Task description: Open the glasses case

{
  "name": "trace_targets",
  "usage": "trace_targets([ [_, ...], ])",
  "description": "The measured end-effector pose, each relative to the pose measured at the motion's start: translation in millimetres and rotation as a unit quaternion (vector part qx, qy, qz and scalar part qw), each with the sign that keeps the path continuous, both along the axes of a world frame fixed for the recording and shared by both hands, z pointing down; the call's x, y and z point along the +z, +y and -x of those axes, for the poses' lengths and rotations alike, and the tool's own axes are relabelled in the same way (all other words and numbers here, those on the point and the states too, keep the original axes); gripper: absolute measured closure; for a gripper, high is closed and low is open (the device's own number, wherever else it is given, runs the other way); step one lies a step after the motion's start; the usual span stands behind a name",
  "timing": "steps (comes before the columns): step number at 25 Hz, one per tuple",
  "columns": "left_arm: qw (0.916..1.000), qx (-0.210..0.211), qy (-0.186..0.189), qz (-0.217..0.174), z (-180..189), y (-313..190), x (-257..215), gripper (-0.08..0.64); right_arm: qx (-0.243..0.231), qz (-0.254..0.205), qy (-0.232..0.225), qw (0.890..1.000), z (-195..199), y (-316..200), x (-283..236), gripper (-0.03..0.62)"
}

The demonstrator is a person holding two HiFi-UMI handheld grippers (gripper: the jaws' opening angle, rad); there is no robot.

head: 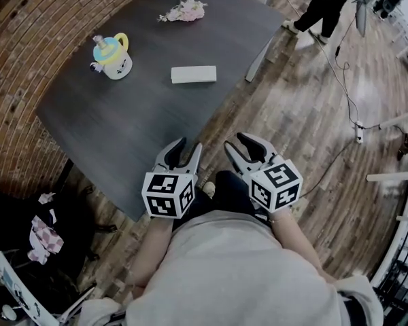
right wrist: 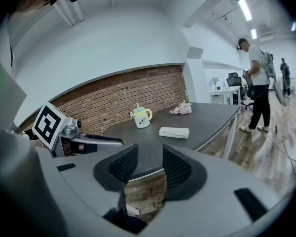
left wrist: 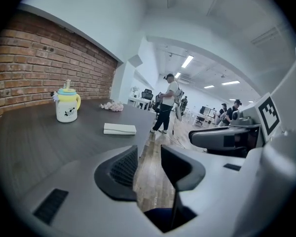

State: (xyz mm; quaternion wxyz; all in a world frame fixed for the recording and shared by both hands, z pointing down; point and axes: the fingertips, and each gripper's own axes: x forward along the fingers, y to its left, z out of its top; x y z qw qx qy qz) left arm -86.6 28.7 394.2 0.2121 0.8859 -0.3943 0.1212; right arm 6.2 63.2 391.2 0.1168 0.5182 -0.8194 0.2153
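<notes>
My left tongs [head: 188, 148] and right tongs [head: 236, 142] hang side by side at the near edge of the dark counter [head: 122, 134] — both parted, nothing between them. The white glasses case [head: 194, 74] lies flat and closed well ahead of both, with a mug [head: 112, 56] to its left.

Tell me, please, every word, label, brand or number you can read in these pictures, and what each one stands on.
No readable text in any view.
Case: plain, no print shows.
Cup: a small dark cartoon print, too small to tell whether it has any letters.
Left cube, right cube: black-and-white square markers only, no letters or numbers.
</notes>
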Motion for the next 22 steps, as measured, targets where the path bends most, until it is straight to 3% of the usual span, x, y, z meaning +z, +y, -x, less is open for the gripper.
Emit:
trace_targets([
  [13,0.9993,0.000,-0.003,0.036,-2.3,-26.6,18.6,0.403,-0.007,0.032,-0.007,0.999,-0.9,-35.5,18.7,0.443],
  [22,0.9986,-0.041,-0.001,0.035,-1.9,-88.2,24.1,0.403,-0.033,0.028,0.010,0.999,-17.7,-108.3,21.4,0.442],
])
